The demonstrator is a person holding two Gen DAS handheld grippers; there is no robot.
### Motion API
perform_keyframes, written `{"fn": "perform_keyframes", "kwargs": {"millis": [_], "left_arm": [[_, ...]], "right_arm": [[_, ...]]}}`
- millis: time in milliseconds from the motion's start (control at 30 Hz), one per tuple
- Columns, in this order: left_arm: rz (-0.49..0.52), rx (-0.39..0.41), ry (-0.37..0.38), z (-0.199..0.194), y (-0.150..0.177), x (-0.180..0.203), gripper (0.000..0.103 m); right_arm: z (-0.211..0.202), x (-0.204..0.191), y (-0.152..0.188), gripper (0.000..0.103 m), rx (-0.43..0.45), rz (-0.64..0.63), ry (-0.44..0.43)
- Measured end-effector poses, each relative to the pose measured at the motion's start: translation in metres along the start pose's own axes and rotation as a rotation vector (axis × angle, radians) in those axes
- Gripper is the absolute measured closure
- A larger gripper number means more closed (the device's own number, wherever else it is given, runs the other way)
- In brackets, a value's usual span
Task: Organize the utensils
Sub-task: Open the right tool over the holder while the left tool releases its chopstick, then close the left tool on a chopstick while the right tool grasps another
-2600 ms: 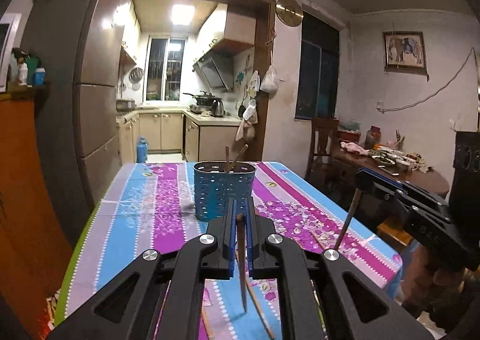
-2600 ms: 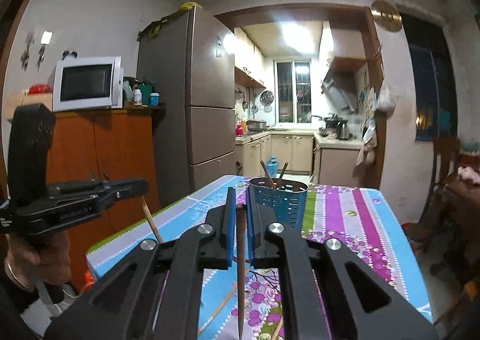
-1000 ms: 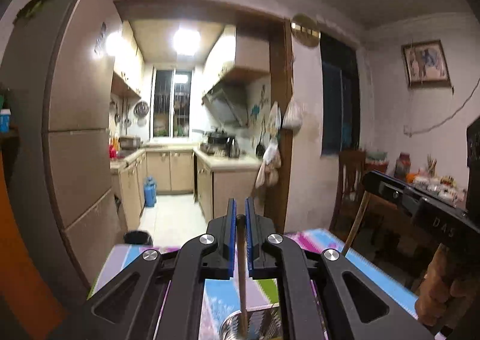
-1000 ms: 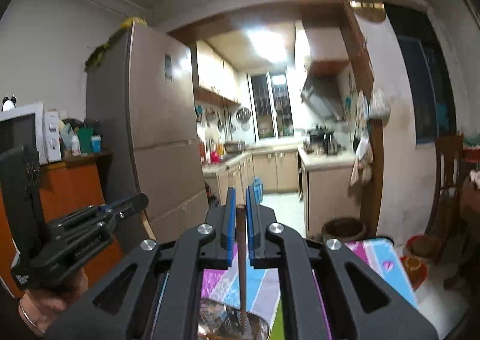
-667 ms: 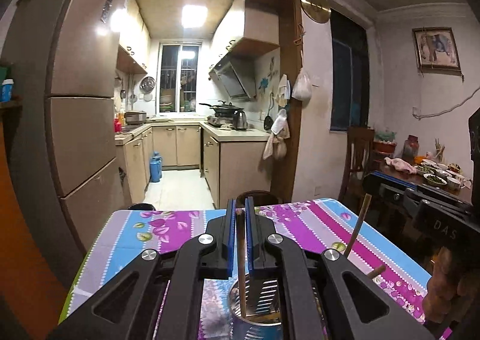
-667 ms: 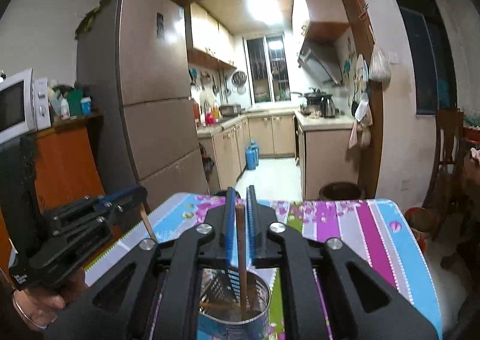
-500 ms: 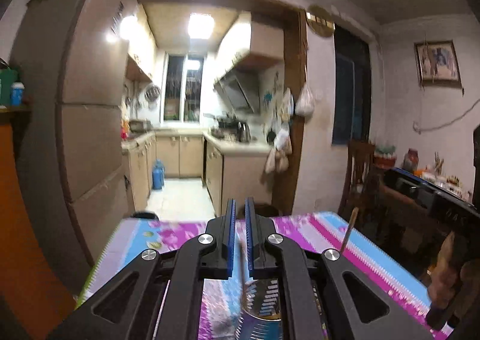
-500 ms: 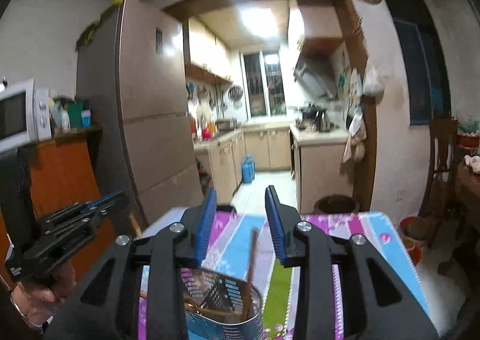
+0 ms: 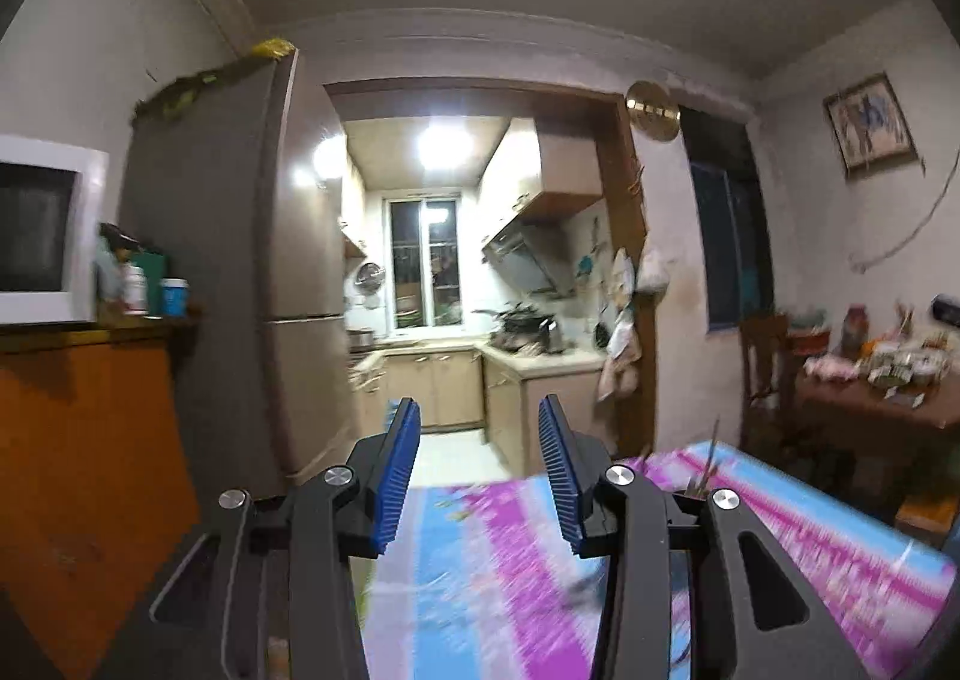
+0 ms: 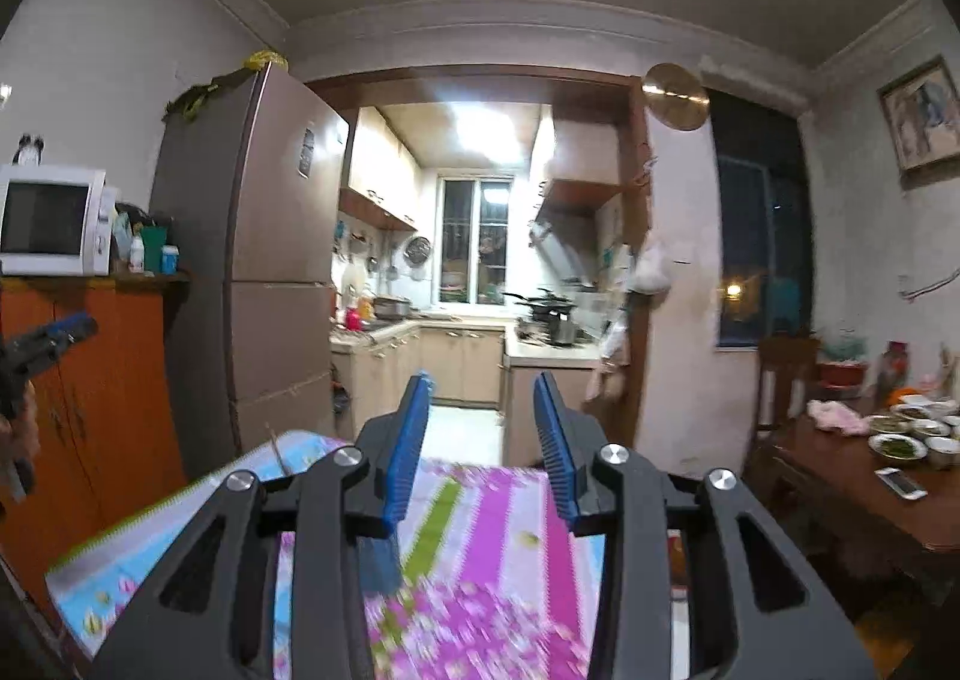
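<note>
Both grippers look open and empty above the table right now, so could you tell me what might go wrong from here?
1. The utensil holder is mostly hidden behind the right gripper, so a blind sweep could tip it.
2. Both views are motion-blurred; a fast reach by the left gripper could misjudge the next chopstick.
3. Chopsticks stick up beside the left gripper's finger and could be snagged.

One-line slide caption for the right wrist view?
Right gripper open and empty above the floral tablecloth, facing the kitchen doorway; left gripper at frame edge.
</note>
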State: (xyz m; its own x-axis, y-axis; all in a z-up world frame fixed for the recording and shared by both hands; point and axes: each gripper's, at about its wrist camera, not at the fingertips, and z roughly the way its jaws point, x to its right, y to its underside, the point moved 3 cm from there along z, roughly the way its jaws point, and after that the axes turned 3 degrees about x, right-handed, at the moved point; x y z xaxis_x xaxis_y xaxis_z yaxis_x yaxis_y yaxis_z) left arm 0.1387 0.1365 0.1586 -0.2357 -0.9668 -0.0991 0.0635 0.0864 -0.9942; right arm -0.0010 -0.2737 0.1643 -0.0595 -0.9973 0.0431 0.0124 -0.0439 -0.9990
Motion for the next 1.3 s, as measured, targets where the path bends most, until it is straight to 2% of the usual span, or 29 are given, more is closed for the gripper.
{"fn": "perform_keyframes", "kwargs": {"millis": [100, 167, 233, 300, 367, 433, 467, 500, 567, 700, 800, 1067, 1300], "left_arm": [[0.051, -0.055, -0.065, -0.035, 0.025, -0.005, 0.06], [0.062, -0.107, -0.08, -0.055, 0.048, -0.006, 0.06], [0.061, -0.2, -0.072, -0.079, 0.087, 0.0, 0.06], [0.104, -0.277, -0.076, -0.101, 0.128, 0.016, 0.06], [0.103, -0.365, -0.02, -0.113, 0.161, 0.034, 0.06], [0.086, -0.448, 0.051, -0.131, 0.199, 0.059, 0.06], [0.101, -0.462, 0.067, -0.137, 0.211, 0.071, 0.061], [0.143, -0.469, 0.067, -0.145, 0.227, 0.087, 0.061], [0.196, -0.468, 0.042, -0.15, 0.245, 0.101, 0.061], [0.137, -0.499, 0.024, -0.151, 0.264, 0.103, 0.063], [0.088, -0.524, -0.01, -0.139, 0.272, 0.096, 0.074], [0.081, -0.502, -0.034, -0.135, 0.273, 0.102, 0.085], [0.08, -0.504, -0.043, -0.134, 0.273, 0.106, 0.087]], "right_arm": [[-0.032, -0.006, 0.034, 0.067, -0.09, 0.021, 0.014], [-0.046, -0.018, 0.064, 0.067, -0.167, -0.007, 0.041], [-0.054, -0.034, 0.096, 0.067, -0.238, -0.045, 0.076], [-0.059, -0.052, 0.138, 0.067, -0.336, -0.056, 0.052], [-0.06, -0.066, 0.169, 0.067, -0.402, -0.076, 0.066], [-0.057, -0.077, 0.208, 0.068, -0.506, -0.044, 0.047], [-0.057, -0.08, 0.221, 0.068, -0.537, -0.035, 0.05], [-0.056, -0.085, 0.235, 0.073, -0.565, -0.035, 0.053], [-0.06, -0.093, 0.256, 0.078, -0.593, -0.044, 0.042], [-0.064, -0.107, 0.275, 0.082, -0.592, -0.082, 0.03], [-0.064, -0.109, 0.283, 0.087, -0.58, -0.083, 0.028], [-0.069, -0.111, 0.288, 0.087, -0.543, -0.102, 0.035], [-0.062, -0.115, 0.292, 0.087, -0.543, -0.083, 0.017]]}}
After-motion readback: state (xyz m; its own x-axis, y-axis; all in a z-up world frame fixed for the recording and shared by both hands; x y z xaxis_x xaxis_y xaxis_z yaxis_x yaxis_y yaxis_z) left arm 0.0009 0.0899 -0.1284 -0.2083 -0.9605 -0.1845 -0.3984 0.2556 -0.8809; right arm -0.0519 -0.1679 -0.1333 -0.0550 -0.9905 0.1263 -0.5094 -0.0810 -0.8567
